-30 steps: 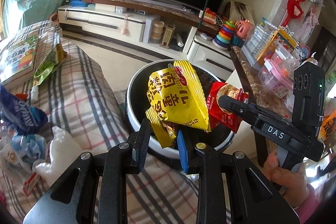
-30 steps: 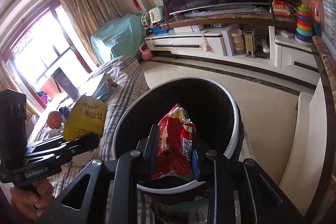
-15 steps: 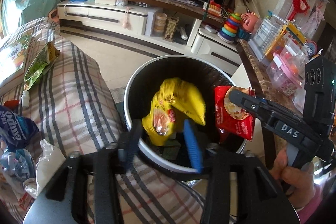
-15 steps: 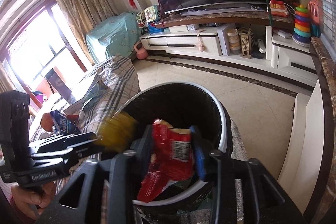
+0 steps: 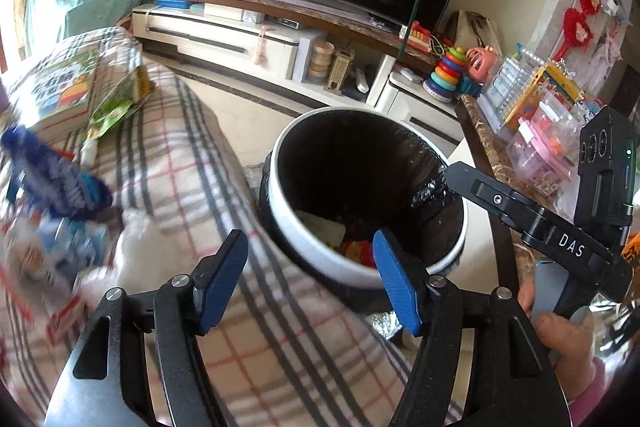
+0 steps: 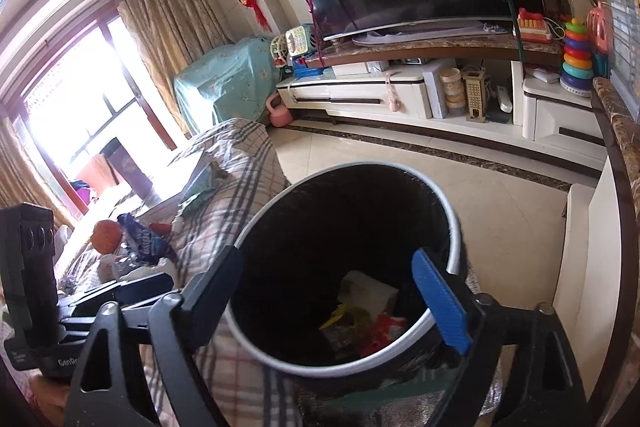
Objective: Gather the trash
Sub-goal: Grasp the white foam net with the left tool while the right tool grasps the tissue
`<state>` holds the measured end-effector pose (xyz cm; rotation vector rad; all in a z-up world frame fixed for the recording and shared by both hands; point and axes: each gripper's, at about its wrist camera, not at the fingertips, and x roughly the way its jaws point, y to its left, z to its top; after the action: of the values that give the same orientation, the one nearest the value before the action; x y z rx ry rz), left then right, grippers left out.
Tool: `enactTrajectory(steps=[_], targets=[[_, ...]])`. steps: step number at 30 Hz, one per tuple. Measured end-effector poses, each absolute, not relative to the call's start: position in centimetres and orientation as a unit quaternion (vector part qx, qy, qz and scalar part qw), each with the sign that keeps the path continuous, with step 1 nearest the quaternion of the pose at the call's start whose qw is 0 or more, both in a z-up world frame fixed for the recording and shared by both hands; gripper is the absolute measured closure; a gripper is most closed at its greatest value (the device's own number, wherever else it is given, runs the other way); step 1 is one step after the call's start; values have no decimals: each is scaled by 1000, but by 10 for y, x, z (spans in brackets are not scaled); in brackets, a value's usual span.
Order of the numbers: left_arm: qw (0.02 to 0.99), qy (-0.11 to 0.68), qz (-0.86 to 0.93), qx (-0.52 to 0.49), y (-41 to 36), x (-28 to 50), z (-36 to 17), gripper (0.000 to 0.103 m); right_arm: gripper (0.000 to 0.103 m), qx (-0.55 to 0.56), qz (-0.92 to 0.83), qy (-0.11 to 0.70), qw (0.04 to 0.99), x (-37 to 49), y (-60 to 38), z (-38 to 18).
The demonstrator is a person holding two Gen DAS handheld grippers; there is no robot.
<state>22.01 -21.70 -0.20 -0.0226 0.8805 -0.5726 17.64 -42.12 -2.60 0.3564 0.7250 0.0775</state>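
My left gripper [image 5: 306, 255] hangs over the near rim of the white bin [image 5: 276, 167] with its black liner. Its jaws are opening and nothing is between them. My right gripper [image 6: 332, 267] is above the same bin [image 6: 452, 215], jaws opening wide and empty. At the bottom of the bin lie a yellow wrapper [image 6: 340, 319], a red wrapper [image 6: 384, 331] and white paper [image 6: 364, 287]. On the plaid blanket [image 5: 192, 155] to the left lie a blue wrapper [image 5: 60, 183], a green packet [image 5: 116, 103] and crumpled white plastic [image 5: 132, 247].
A picture book [image 5: 56, 91] lies at the blanket's far left and an orange fruit [image 6: 106, 235] beside the blue wrapper. A marble-topped counter [image 5: 492, 155] with toy boxes flanks the bin on the right. The TV stand [image 6: 360, 95] and tiled floor [image 6: 500, 211] are beyond.
Both grippers have opened. The yellow packet dropped from the left one and the red packet from the right one, and both now lie in the bin.
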Motion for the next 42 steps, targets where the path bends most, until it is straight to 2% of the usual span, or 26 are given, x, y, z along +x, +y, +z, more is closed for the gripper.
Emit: enactTrajectory(steps=[21, 42], targets=[[885, 417, -194, -76, -101, 151, -18, 33, 11, 139, 93, 331, 929, 128, -335, -28], [889, 426, -111, -123, -12, 135, -42, 32, 11, 117, 152, 383, 904, 129, -265, -49]])
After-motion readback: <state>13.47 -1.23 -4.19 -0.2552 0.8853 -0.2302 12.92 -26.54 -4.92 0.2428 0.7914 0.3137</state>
